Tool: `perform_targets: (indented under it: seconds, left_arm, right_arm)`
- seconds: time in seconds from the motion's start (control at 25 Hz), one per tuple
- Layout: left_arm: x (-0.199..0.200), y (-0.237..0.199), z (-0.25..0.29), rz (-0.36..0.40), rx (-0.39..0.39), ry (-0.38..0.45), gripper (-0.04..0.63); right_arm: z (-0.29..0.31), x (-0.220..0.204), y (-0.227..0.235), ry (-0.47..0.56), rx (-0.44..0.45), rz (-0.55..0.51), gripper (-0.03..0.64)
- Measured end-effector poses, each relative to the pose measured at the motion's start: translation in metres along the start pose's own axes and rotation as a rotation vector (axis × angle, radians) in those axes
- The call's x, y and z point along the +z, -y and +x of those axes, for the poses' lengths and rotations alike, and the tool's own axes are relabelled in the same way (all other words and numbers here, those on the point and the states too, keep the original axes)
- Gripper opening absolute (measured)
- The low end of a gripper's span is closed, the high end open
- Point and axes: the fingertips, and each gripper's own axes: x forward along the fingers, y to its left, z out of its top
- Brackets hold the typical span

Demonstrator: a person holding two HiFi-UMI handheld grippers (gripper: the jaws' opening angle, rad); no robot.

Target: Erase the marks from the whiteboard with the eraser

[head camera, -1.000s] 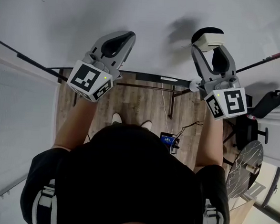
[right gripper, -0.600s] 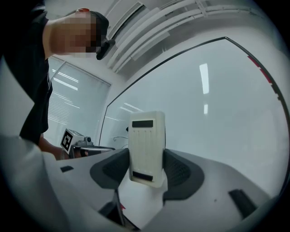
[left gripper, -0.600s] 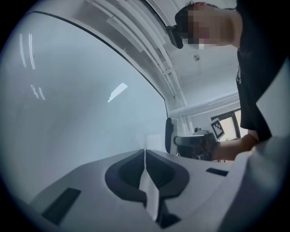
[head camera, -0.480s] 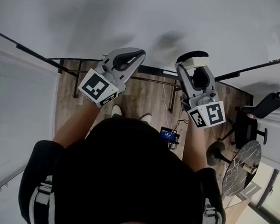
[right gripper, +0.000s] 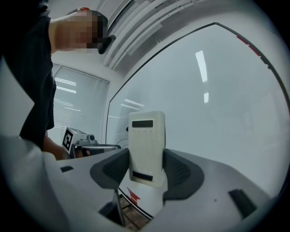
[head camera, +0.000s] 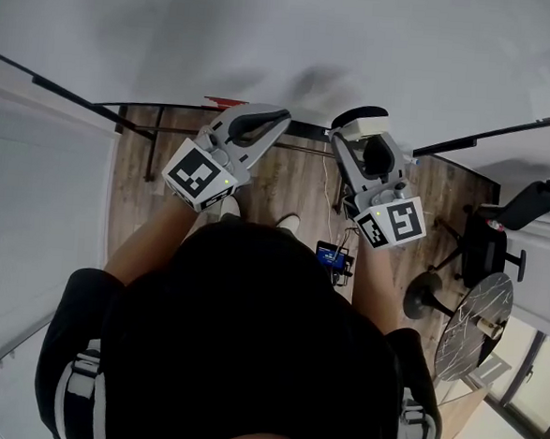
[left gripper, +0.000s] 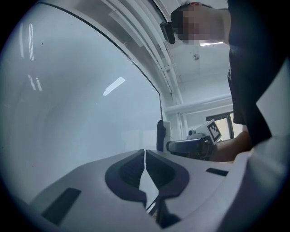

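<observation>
The whiteboard (head camera: 270, 26) fills the top of the head view. A small red mark (head camera: 225, 101) sits at its lower edge, and the right gripper view shows the red mark (right gripper: 134, 195) just below the jaws. My right gripper (head camera: 358, 140) is shut on the cream eraser (head camera: 366, 125), which has a black felt face and is held close to the board's lower edge. The eraser (right gripper: 146, 147) stands upright between the jaws. My left gripper (head camera: 274, 120) is shut with nothing in it, its tips near the board (left gripper: 68, 113) and right of the red mark.
Below the board is a wooden floor (head camera: 287, 187) with the stand's black legs, cables and a small device with a blue screen (head camera: 331, 262). A black office chair (head camera: 530, 205) and a round marble table (head camera: 474, 326) stand at the right.
Both grippers have come down the board toward its lower edge and moved closer together. The right one, still holding the eraser, has shifted left. The red mark has come into view.
</observation>
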Motion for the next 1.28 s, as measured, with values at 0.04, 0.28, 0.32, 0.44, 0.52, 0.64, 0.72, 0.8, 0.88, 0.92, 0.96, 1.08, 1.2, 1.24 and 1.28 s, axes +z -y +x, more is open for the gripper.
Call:
perform_targets:
  seconds: [0.04,0.28,0.32,0.44,0.52,0.64,0.72,0.8,0.88,0.92,0.96,1.08,1.2,1.24,1.28]
  left_arm:
    - [0.001,-0.001,0.0,0.003,0.003,0.002,0.011]
    - [0.006,-0.004,0.001,0.007,0.013,0.009,0.011]
    - [0.006,-0.005,0.001,0.007,0.014,0.01,0.011]
    - [0.008,-0.006,0.0,0.007,0.017,0.013,0.011]
    - [0.008,-0.005,0.0,0.006,0.017,0.012,0.011]
    - [0.008,-0.003,0.0,0.004,0.015,0.011,0.011]
    - [0.007,-0.003,-0.001,0.003,0.013,0.011,0.011]
    - [0.008,-0.003,0.0,0.003,0.012,0.012,0.011]
    - [0.008,-0.004,0.001,0.004,0.013,0.014,0.011]
    - [0.008,-0.004,0.001,0.005,0.013,0.014,0.011]
    - [0.008,-0.004,0.0,0.006,0.014,0.013,0.011]
    - [0.008,-0.006,0.002,0.006,0.013,0.014,0.011]
    - [0.009,-0.007,0.006,0.009,0.008,0.016,0.011]
    - [0.01,-0.006,0.006,0.01,0.006,0.017,0.011]
    - [0.01,-0.006,0.006,0.011,0.004,0.018,0.011]
  right_arm:
    - [0.001,0.001,0.001,0.003,-0.001,-0.002,0.236]
    - [0.005,0.007,0.002,0.013,0.0,-0.016,0.236]
    - [0.006,0.007,0.001,0.011,-0.001,-0.018,0.236]
    - [0.008,0.005,-0.001,0.0,0.005,-0.023,0.235]
    - [0.008,0.005,-0.002,-0.003,0.011,-0.022,0.235]
    - [0.009,0.005,-0.003,-0.003,0.015,-0.02,0.235]
    - [0.009,0.006,-0.003,-0.003,0.015,-0.022,0.235]
    - [0.01,0.007,-0.001,-0.003,0.014,-0.027,0.235]
    - [0.01,0.007,0.0,-0.004,0.013,-0.031,0.235]
    - [0.01,0.007,0.0,-0.004,0.013,-0.032,0.235]
    - [0.01,0.007,0.0,-0.004,0.013,-0.032,0.235]
    - [0.011,0.008,0.0,-0.005,0.013,-0.034,0.235]
    - [0.014,0.01,0.001,-0.003,0.016,-0.04,0.235]
    - [0.014,0.011,0.001,-0.003,0.017,-0.043,0.235]
    - [0.014,0.011,0.0,-0.002,0.017,-0.045,0.235]
